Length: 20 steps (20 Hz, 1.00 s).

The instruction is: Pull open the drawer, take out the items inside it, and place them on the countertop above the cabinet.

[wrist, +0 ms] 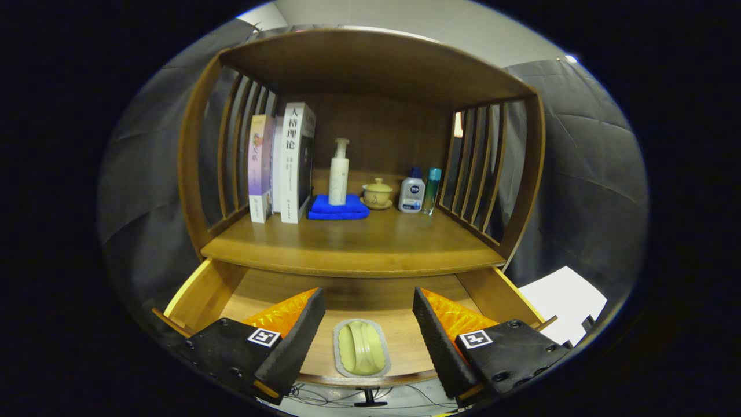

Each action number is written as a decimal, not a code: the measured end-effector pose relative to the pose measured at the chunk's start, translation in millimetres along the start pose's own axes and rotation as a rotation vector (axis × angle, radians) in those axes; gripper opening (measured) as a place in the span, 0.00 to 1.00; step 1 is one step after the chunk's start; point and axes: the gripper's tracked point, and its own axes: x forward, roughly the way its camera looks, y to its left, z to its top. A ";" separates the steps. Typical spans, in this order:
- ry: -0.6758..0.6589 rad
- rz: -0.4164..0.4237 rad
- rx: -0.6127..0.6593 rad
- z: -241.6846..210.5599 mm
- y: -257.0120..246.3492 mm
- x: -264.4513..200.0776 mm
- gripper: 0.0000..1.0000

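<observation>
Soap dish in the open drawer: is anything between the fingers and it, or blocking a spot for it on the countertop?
Nothing visible. The soap dish lies between the open gripper fingers, uncovered. The countertop is bare in front; the items stand at the back.

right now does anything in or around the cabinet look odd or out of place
Nothing stands out. The drawer is pulled open, with a soap dish lying flat inside, between the open claw fingers. Books, bottles and a lidded cup stand upright on the countertop.
</observation>
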 end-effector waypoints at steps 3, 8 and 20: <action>0.147 -0.020 -0.060 -16.7 -0.5 23.6 0.97; 0.291 0.024 -0.018 -45.5 8.3 50.9 0.97; 0.473 0.095 0.050 -103.7 25.5 54.5 0.59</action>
